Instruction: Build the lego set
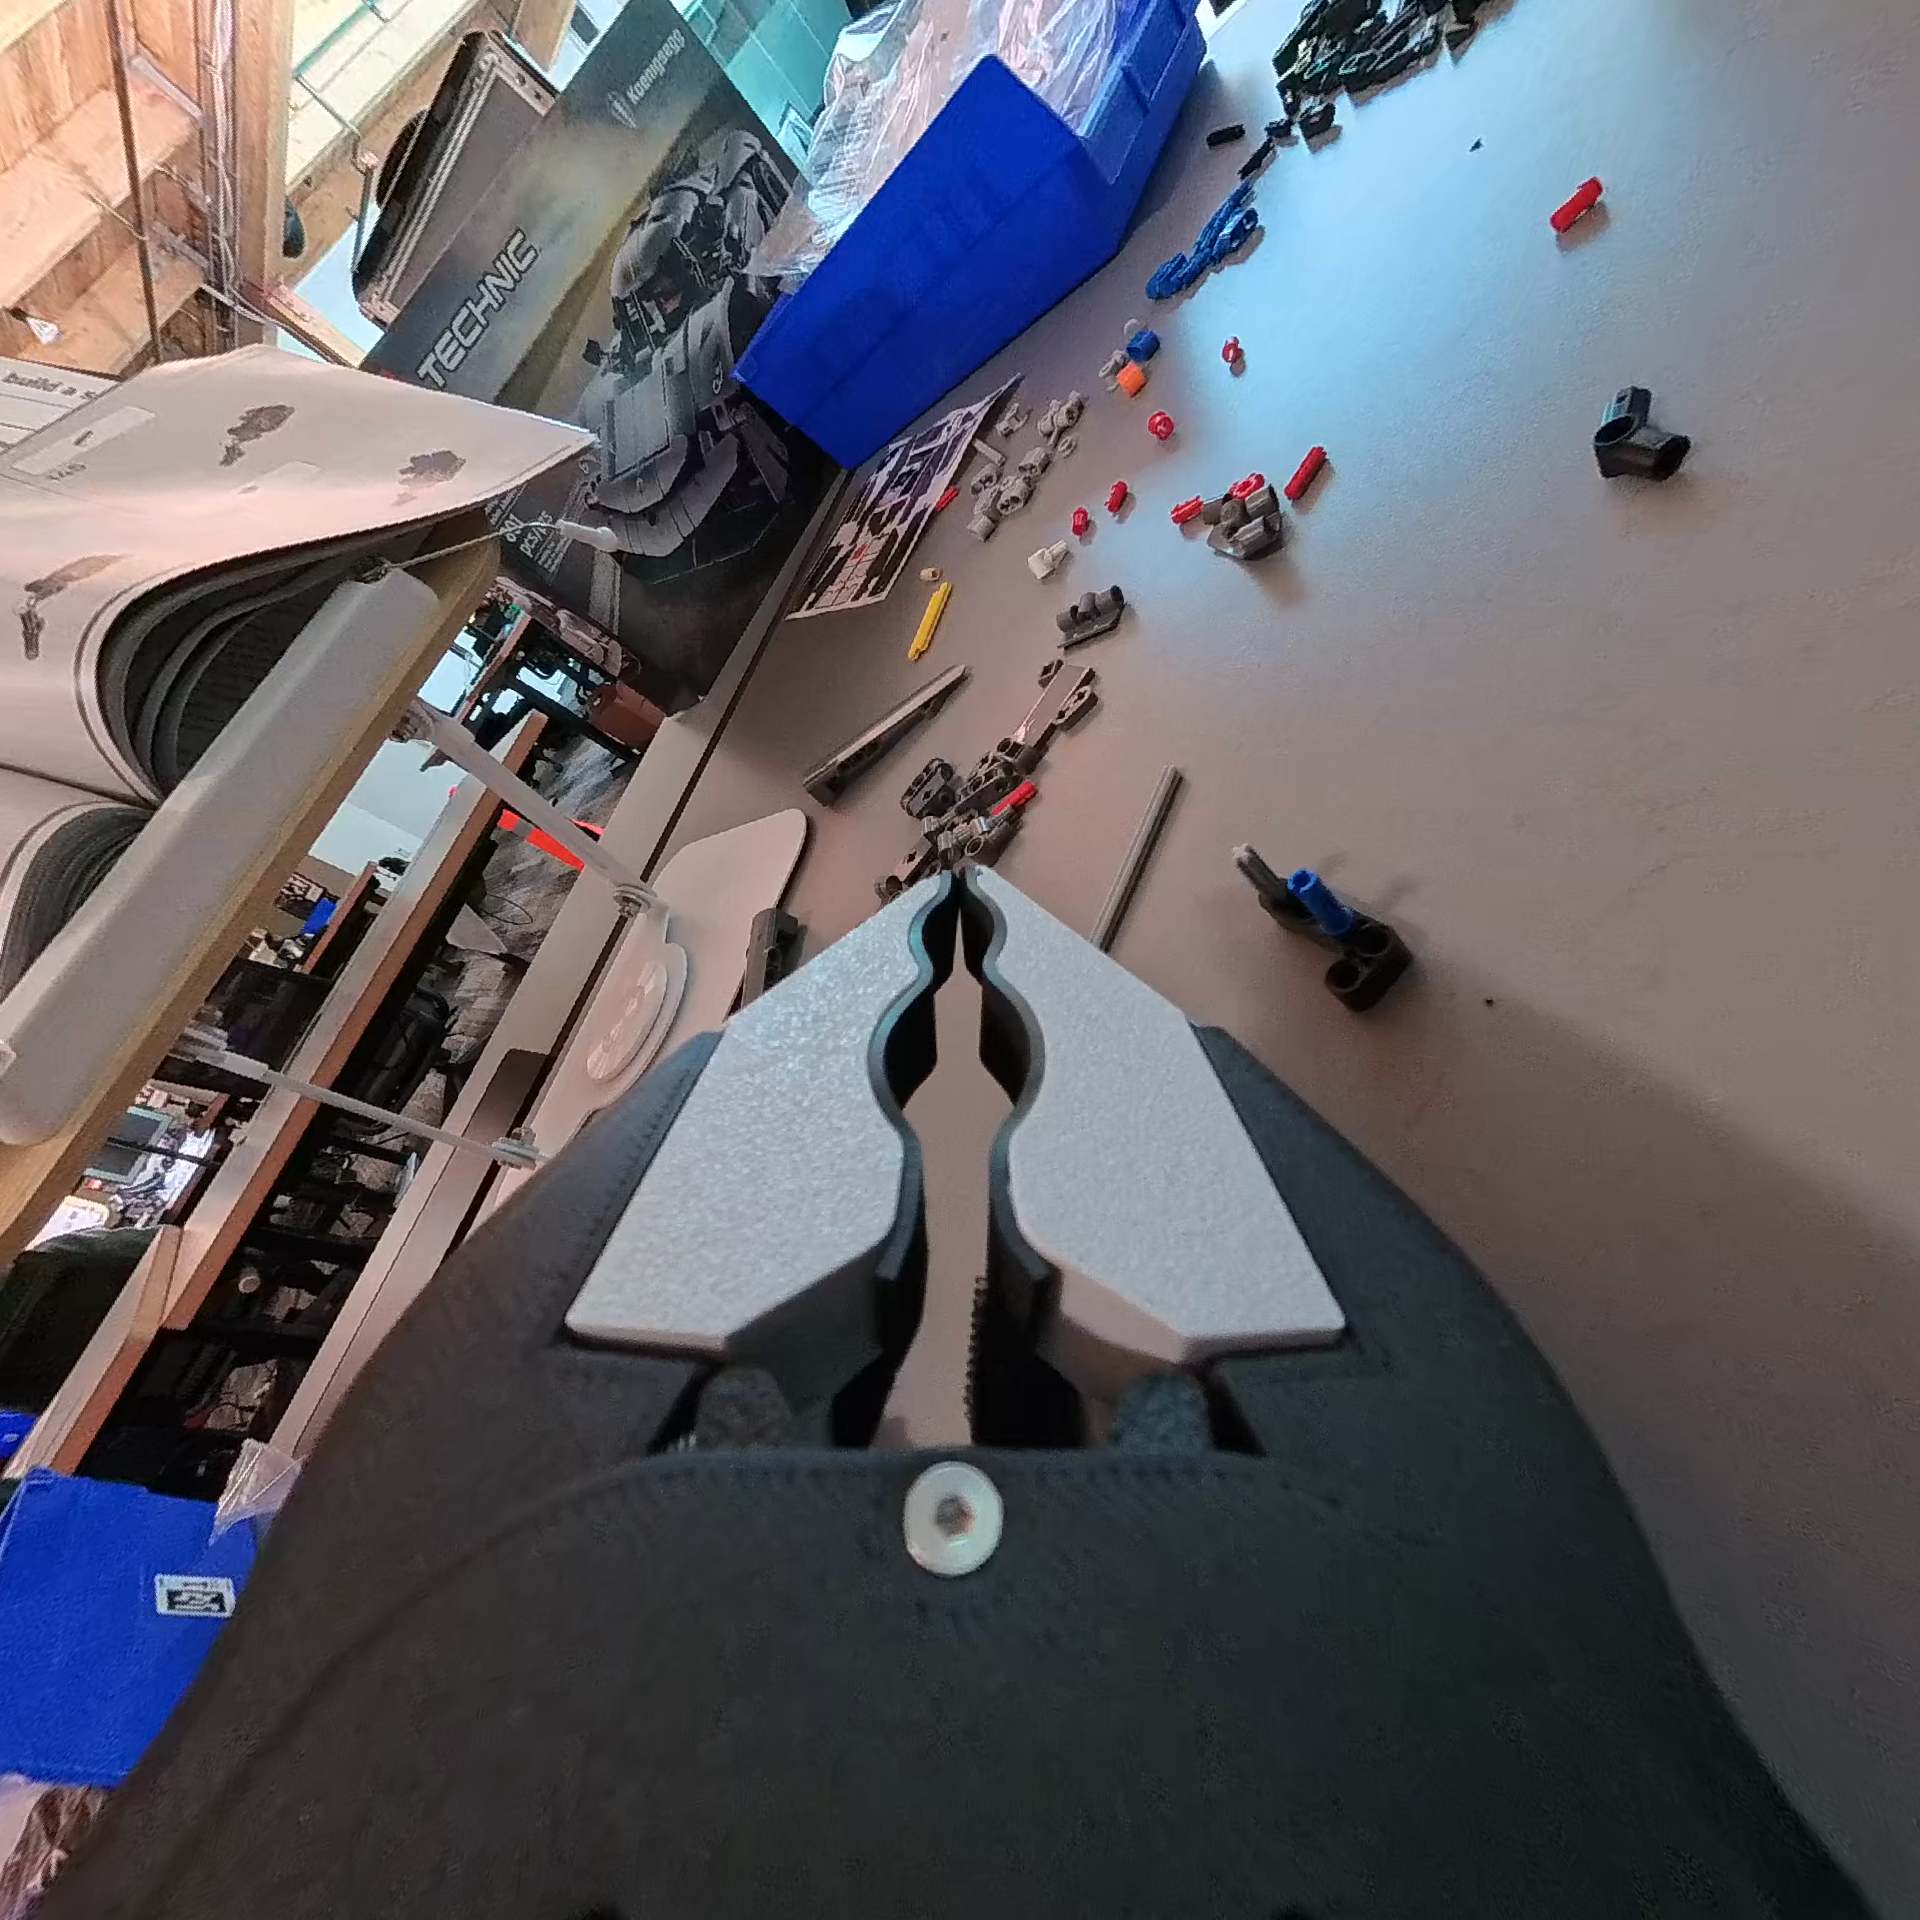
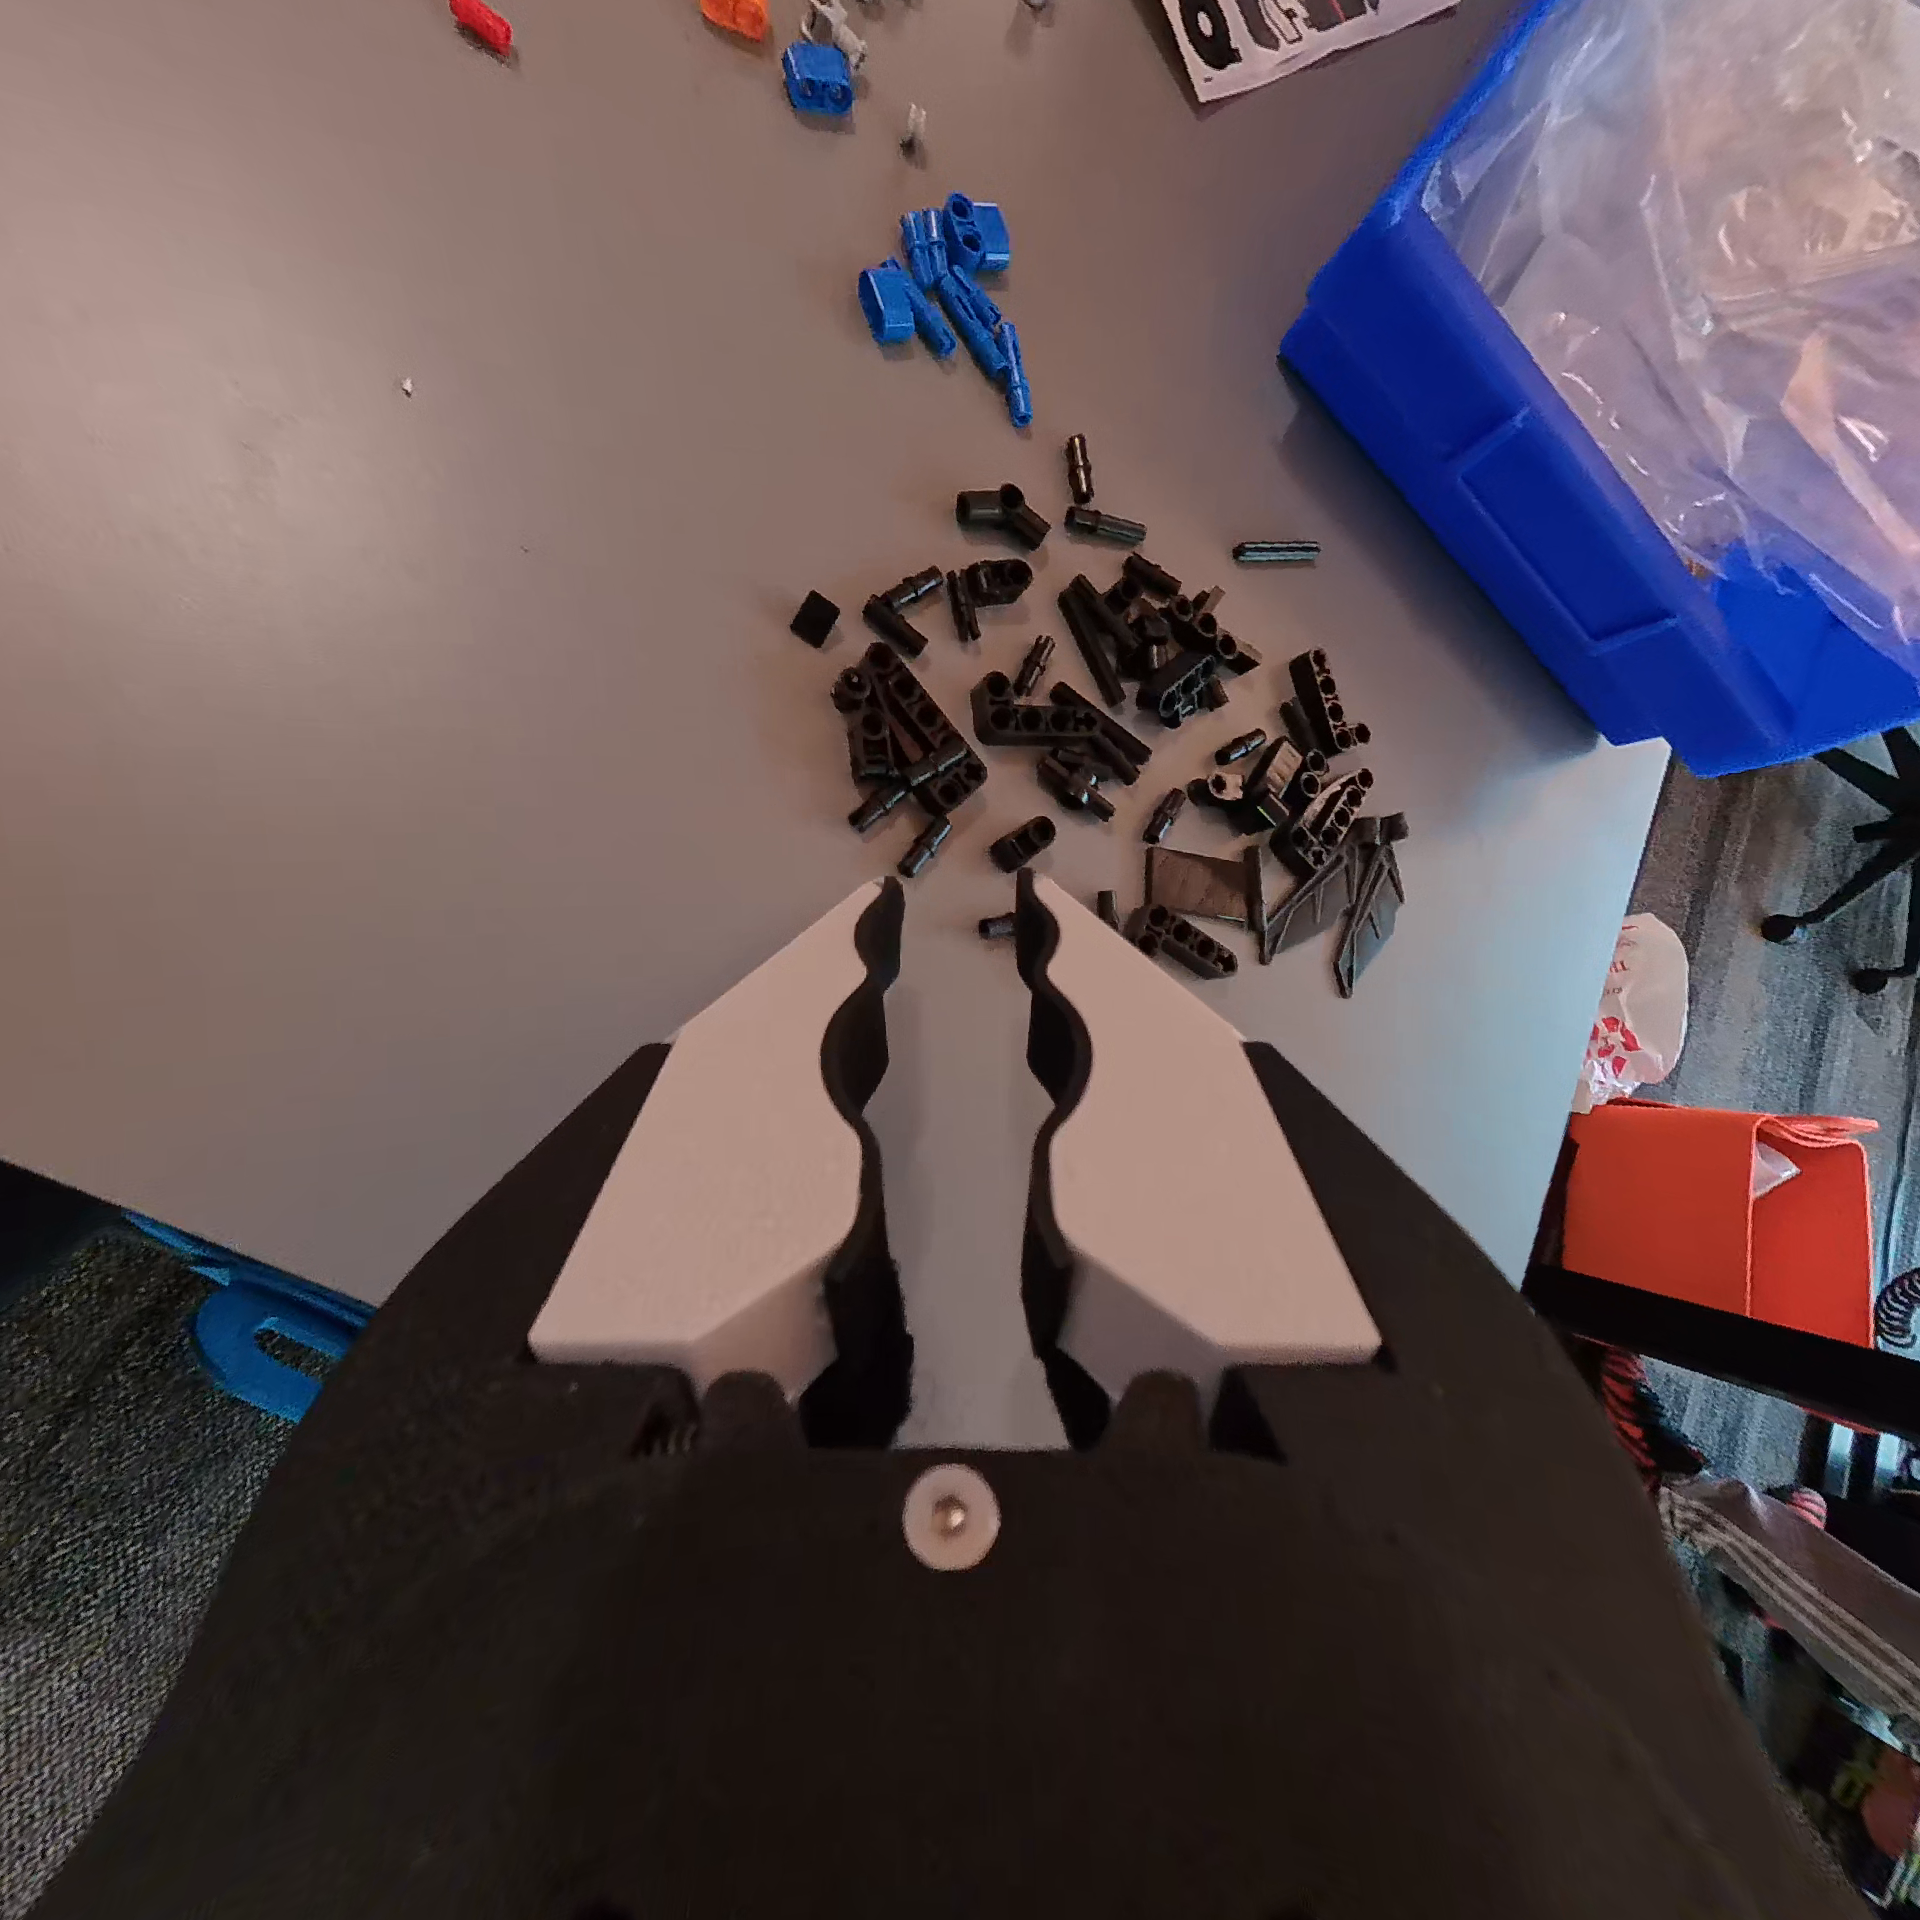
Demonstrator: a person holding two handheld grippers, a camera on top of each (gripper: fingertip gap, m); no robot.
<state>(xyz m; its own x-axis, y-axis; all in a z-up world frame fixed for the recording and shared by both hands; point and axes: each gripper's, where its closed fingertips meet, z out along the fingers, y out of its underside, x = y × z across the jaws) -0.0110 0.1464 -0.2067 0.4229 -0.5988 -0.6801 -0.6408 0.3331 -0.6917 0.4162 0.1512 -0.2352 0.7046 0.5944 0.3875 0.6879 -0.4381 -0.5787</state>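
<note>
In the left wrist view, the left gripper (image 1: 958, 878) has its tips pinched together with nothing between them, right by a little gray clump of toy pieces (image 1: 966, 800) on the gray table (image 1: 1558, 935); a blue bin (image 1: 935, 281) sits far off. In the right wrist view, the right gripper (image 2: 958, 883) is open a narrow way and holds nothing, just near a pile of black toy pieces (image 2: 1091, 717), with blue pieces (image 2: 956, 281) farther away.

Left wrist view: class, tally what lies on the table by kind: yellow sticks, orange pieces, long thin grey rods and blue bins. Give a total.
Yellow stick: 1
Orange piece: 1
Long thin grey rod: 1
Blue bin: 1
Total: 4
</note>
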